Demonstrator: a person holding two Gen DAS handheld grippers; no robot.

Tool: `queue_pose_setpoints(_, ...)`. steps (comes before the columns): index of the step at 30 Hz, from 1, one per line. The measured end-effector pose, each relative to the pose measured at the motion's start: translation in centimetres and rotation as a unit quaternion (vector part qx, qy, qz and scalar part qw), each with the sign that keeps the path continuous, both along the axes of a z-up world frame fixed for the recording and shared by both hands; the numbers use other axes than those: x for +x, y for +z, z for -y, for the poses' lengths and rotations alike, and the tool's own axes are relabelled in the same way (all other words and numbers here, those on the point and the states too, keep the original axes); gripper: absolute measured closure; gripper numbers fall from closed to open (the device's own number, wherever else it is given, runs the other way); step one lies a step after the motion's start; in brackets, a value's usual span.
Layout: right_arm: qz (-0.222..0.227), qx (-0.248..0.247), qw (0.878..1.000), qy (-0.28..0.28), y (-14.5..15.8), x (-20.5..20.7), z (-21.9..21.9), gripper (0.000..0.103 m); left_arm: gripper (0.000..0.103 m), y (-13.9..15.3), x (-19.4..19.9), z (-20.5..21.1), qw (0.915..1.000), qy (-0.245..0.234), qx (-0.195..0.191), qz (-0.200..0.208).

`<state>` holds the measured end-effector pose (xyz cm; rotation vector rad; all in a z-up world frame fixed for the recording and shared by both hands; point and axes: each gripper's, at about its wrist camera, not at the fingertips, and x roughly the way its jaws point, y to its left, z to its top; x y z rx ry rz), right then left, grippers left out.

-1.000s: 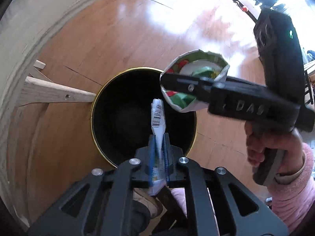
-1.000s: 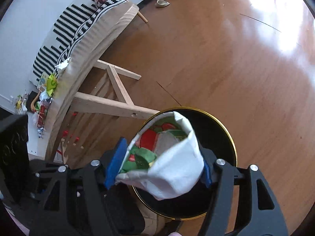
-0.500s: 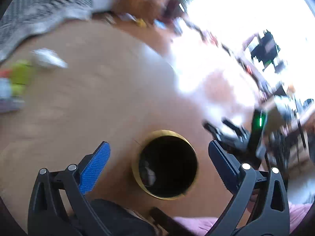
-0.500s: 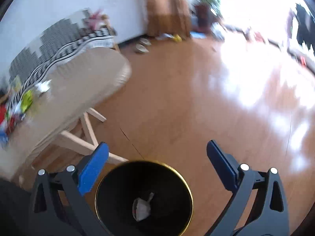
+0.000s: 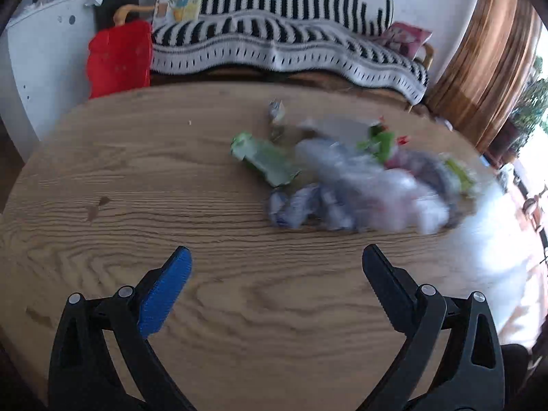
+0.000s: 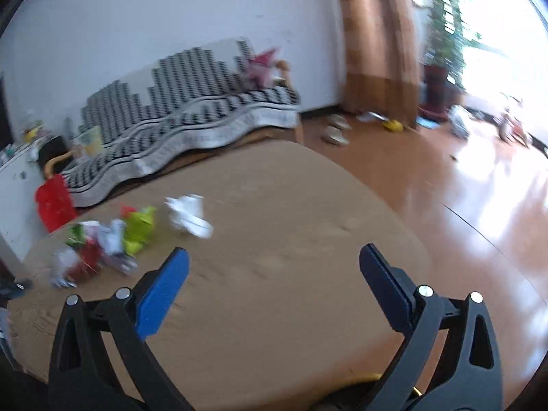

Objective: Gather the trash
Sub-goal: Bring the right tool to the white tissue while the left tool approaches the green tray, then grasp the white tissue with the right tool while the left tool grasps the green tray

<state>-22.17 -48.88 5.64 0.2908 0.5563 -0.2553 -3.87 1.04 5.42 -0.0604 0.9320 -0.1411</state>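
Note:
A blurred heap of trash [image 5: 356, 185] lies on the round wooden table [image 5: 137, 178]: a green wrapper [image 5: 263, 159], clear plastic and blue-white packets. My left gripper [image 5: 275, 263] hovers open and empty over the table, short of the heap. In the right wrist view the same trash [image 6: 102, 243] lies at the table's left, with a white crumpled paper [image 6: 188, 217] apart from it. My right gripper [image 6: 274, 263] is open and empty above the table [image 6: 291, 205]. A sliver of the bin's gold rim [image 6: 373, 376] peeks out at the bottom edge.
A striped black-and-white blanket covers a bench [image 5: 291, 41] behind the table. A red bag [image 5: 118, 58] stands at its left end beside a white cabinet [image 5: 41, 51]. Brown curtains [image 6: 376, 34] and sunlit wooden floor [image 6: 479, 188] lie to the right.
Both grippers let their trash fall into the black bin and opened wide. Both then rose and swung from the bin to face the table with the trash heap.

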Motion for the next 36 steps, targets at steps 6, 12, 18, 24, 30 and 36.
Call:
queue_pose_setpoints(6,0.007,-0.025,0.998,0.05,-0.1,7.7,-6.3,0.007,0.006,-1.7,4.0,-0.8,0.9995,-0.009,-0.027,-0.015)
queue_pose_setpoints(12,-0.008,-0.055,0.998,0.038,-1.5,13.9,-7.6,0.007,0.006,-4.3,8.9,-2.0,0.9956,0.052,-0.073,-0.027)
queue_pose_setpoints(18,-0.064,-0.082,0.994,0.03,-4.2,19.6,-7.5,0.007,0.006,-4.9,12.4,-0.3,0.9966,0.059,-0.054,-0.02)
queue_pose_setpoints(24,-0.104,-0.114,0.986,0.057,-6.4,24.6,-8.8,0.007,0.006,-5.4,14.4,0.9,0.9991,0.042,0.004,-0.006)
queue_pose_setpoints(30,-0.174,-0.102,0.977,0.07,-8.5,27.8,-9.1,0.007,0.006,-5.7,14.4,0.1,0.9988,0.001,0.049,-0.001)
queue_pose_setpoints(36,-0.186,-0.035,0.98,0.066,-9.4,28.6,-7.5,0.005,0.006,-5.8,14.3,-2.5,0.9988,0.005,0.048,-0.003)
